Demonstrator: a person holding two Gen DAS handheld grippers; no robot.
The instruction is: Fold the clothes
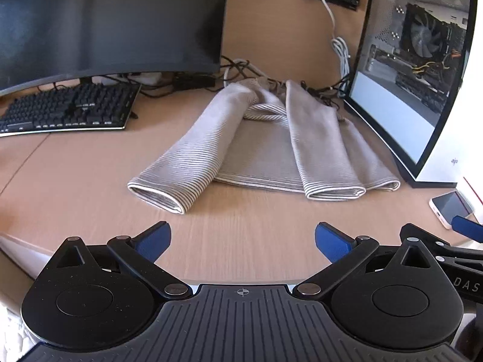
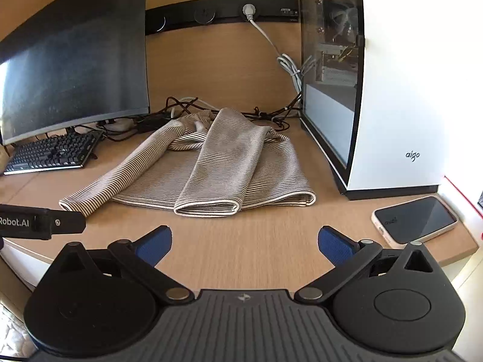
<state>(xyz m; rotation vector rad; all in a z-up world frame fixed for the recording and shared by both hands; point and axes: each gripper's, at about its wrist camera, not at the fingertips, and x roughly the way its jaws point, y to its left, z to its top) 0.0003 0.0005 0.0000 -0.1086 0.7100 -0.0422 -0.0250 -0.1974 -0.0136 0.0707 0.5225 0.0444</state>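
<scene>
A beige striped long-sleeved top (image 1: 259,157) lies flat on the wooden desk (image 1: 241,235), both sleeves folded down over its body with the cuffs toward me. It also shows in the right wrist view (image 2: 211,169). My left gripper (image 1: 243,241) is open and empty above the desk's front edge, short of the left cuff (image 1: 160,197). My right gripper (image 2: 244,246) is open and empty, just in front of the right cuff (image 2: 206,206). Its blue finger (image 1: 466,226) shows at the right edge of the left view.
A dark monitor (image 1: 111,21) and black keyboard (image 1: 66,108) stand at the left. A white PC case with a glass side (image 2: 392,90) stands at the right, a phone (image 2: 415,218) lies in front of it. Cables (image 2: 181,108) lie behind the top.
</scene>
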